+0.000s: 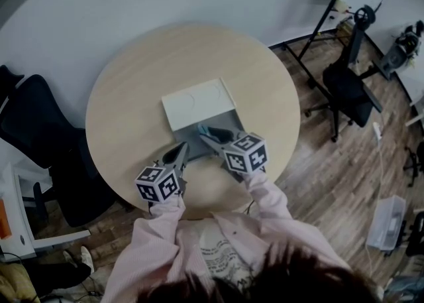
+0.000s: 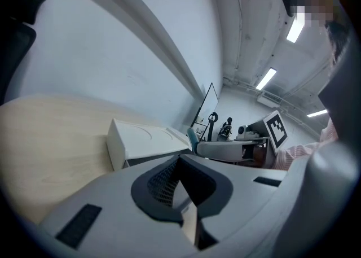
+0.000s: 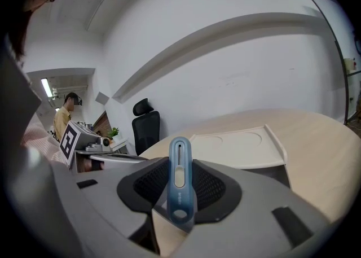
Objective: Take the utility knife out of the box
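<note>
An open box sits on the round wooden table (image 1: 126, 89), its white lid (image 1: 199, 103) folded back and its grey body (image 1: 197, 137) toward me. My right gripper (image 1: 211, 140) is shut on the blue utility knife (image 3: 179, 186), which stands upright between its pads. The gripper holds the knife over the box's near right part, and its teal end (image 1: 216, 132) shows there. My left gripper (image 1: 181, 153) lies at the box's near left corner, jaws together with nothing seen between them. In the left gripper view the lid (image 2: 141, 138) and the knife's tip (image 2: 192, 137) appear ahead.
A black office chair (image 1: 36, 129) stands left of the table, another (image 1: 348, 89) at the right beside a whiteboard stand (image 1: 331, 16). A plastic bin (image 1: 386, 222) sits on the wooden floor at the right. A person (image 3: 66, 117) stands far off.
</note>
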Action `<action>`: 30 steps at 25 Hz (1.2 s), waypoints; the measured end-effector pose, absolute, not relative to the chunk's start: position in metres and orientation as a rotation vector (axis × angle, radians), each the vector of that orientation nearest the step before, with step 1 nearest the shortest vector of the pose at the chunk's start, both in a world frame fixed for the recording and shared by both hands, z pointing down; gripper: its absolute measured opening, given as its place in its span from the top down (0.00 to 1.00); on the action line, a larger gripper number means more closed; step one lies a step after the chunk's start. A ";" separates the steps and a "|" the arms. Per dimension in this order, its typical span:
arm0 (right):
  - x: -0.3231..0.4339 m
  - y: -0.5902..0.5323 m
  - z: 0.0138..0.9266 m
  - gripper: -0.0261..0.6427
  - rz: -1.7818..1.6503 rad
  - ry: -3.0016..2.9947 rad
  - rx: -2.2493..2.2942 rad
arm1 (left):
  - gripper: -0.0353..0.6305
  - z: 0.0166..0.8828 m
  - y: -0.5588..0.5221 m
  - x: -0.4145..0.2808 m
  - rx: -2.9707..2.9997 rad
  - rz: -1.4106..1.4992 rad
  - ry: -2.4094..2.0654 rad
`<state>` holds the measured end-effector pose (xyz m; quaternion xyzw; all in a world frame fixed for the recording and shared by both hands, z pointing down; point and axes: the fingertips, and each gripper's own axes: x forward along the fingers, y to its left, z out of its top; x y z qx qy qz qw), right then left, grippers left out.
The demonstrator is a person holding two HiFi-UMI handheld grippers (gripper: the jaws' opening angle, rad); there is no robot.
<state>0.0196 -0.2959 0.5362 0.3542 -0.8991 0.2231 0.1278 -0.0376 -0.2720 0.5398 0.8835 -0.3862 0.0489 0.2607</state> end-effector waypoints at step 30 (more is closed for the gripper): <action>0.016 -0.282 0.490 0.75 0.648 -2.836 1.081 | 0.93 0.496 -0.270 -0.045 2.562 -0.010 -1.096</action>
